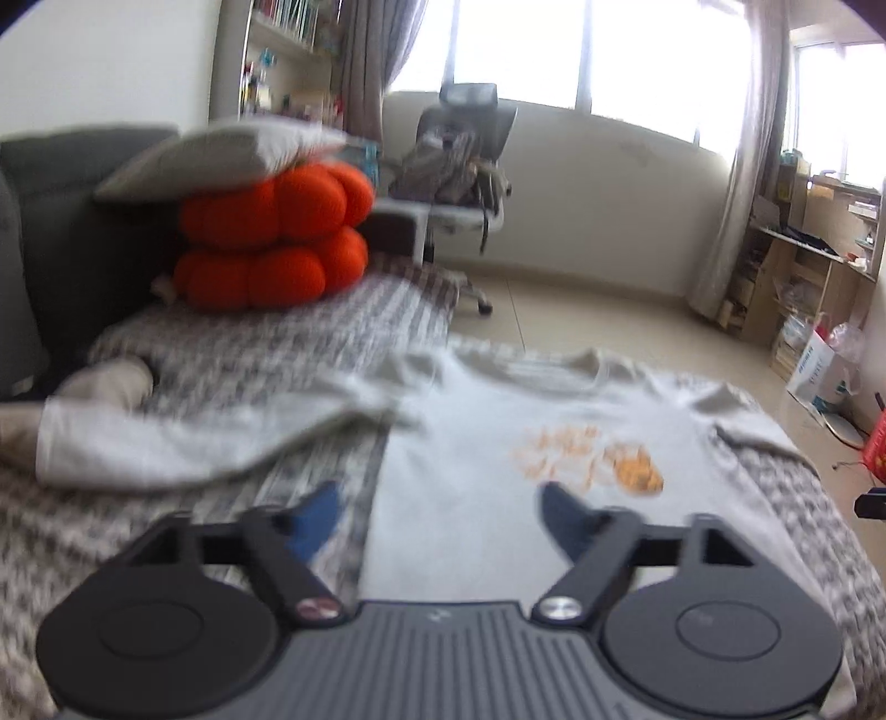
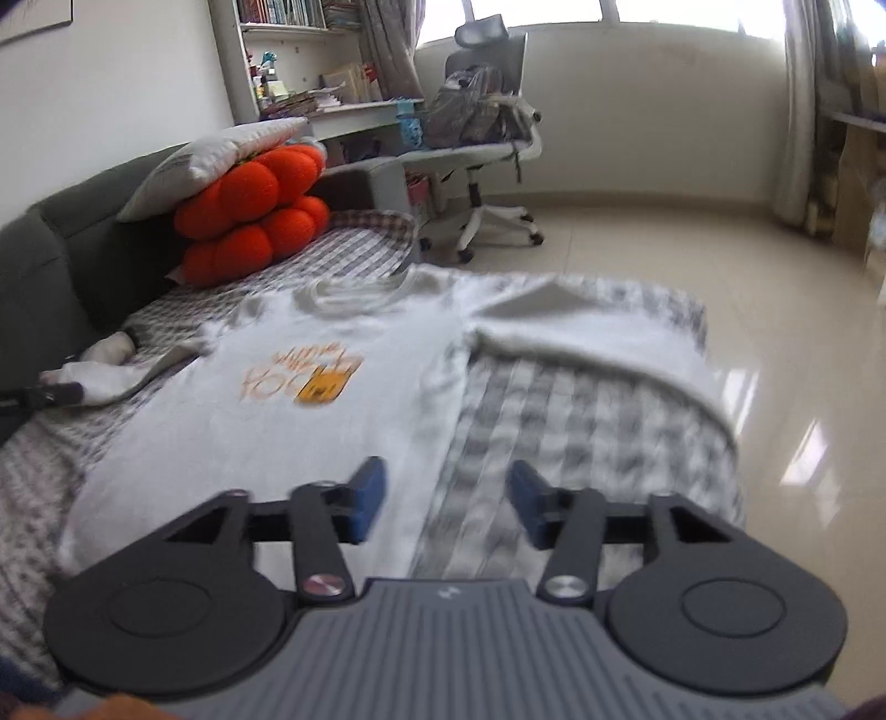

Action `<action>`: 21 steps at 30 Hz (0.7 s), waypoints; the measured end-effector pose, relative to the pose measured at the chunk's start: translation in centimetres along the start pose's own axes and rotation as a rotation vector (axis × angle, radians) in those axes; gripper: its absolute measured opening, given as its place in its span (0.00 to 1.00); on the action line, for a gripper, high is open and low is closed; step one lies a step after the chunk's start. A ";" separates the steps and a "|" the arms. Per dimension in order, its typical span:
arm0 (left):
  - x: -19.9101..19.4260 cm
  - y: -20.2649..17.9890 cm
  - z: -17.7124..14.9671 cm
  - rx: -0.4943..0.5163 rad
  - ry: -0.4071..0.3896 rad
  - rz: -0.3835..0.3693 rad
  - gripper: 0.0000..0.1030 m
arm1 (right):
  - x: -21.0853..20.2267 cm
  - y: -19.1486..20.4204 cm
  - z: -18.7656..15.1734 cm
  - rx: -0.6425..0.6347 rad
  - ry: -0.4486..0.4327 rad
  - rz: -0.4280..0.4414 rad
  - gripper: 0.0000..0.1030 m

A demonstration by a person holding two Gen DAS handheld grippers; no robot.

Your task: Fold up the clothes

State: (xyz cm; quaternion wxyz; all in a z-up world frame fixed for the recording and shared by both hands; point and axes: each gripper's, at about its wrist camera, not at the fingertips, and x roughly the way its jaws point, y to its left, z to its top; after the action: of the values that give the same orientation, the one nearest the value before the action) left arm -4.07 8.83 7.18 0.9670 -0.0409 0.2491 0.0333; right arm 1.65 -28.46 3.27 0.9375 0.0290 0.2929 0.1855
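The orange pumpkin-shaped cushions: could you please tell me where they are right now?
In both wrist views, the orange pumpkin-shaped cushions sit stacked at upper left on the checked bed cover, under a grey-white pillow, beyond the white printed T-shirt.

Orange pumpkin cushions [image 2: 249, 216] under a grey pillow [image 2: 210, 158] — beyond them, an office chair [image 2: 493, 138] near the bookshelf [image 2: 288, 50].

Both wrist views look low and close along the bed [image 1: 232, 354] toward the window wall. The left sits over the shirt's [image 1: 476, 443] left edge, the right over its right edge. Both share the shirt, orange cushions [image 2: 249, 216] and office chair [image 2: 487, 138].
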 end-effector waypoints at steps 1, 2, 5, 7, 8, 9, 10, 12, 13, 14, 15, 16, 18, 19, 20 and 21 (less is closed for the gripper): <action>0.3 -0.6 0.4 0.003 -0.010 0.001 0.88 | 0.4 -0.1 0.3 -0.003 -0.007 -0.014 0.65; 0.9 -1.1 0.6 -0.004 -0.002 -0.007 0.88 | 1.0 -0.2 0.6 -0.001 -0.010 -0.024 0.67; 2.8 -2.4 1.1 -0.032 0.024 -0.027 0.92 | 2.8 -0.6 0.9 0.039 -0.020 -0.036 0.69; 4.2 -3.3 1.0 -0.047 0.046 -0.043 0.93 | 4.0 -0.9 0.7 0.071 -0.028 -0.043 0.71; 4.9 -3.8 1.0 -0.051 0.059 -0.053 0.93 | 4.5 -1.2 0.6 0.091 -0.027 -0.044 0.72; 5.6 -4.3 0.9 -0.054 0.071 -0.061 0.93 | 5.0 -1.6 0.4 0.113 -0.024 -0.042 0.72; 6.1 -4.8 0.8 -0.051 0.077 -0.064 0.93 | 5.5 -2.0 0.3 0.143 -0.020 -0.037 0.73; 7.0 -5.8 0.6 -0.047 0.092 -0.067 0.93 | 6.3 -3.0 0.3 0.211 -0.017 -0.030 0.73; 7.4 -6.3 0.5 -0.045 0.101 -0.069 0.93 | 6.7 -3.4 0.4 0.240 -0.017 -0.033 0.73; 7.8 -6.7 0.4 -0.043 0.109 -0.070 0.93 | 7.1 -3.9 0.7 0.265 -0.017 -0.044 0.73; 8.1 -7.1 0.4 -0.038 0.113 -0.073 0.93 | 7.4 -4.2 0.9 0.282 -0.021 -0.056 0.73; 8.4 -7.4 0.4 -0.034 0.117 -0.076 0.93 | 7.7 -4.4 1.3 0.285 -0.029 -0.064 0.73; 9.1 -8.2 0.5 -0.019 0.119 -0.066 0.94 | 8.2 -4.6 2.1 0.282 -0.047 -0.066 0.76; 9.5 -8.4 0.6 -0.013 0.120 -0.051 0.95 | 8.5 -4.7 2.6 0.281 -0.052 -0.057 0.78; 10.0 -8.7 0.7 -0.008 0.121 -0.036 0.96 | 8.9 -4.8 3.0 0.282 -0.054 -0.050 0.79; 10.5 -8.8 0.9 -0.007 0.121 -0.031 0.97 | 9.4 -4.9 3.4 0.285 -0.051 -0.048 0.79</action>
State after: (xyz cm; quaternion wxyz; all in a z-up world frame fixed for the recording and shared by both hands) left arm 6.28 0.61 3.44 0.9505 -0.0503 0.3063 0.0166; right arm 12.31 -29.36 0.20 0.9351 0.1597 0.2931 0.1190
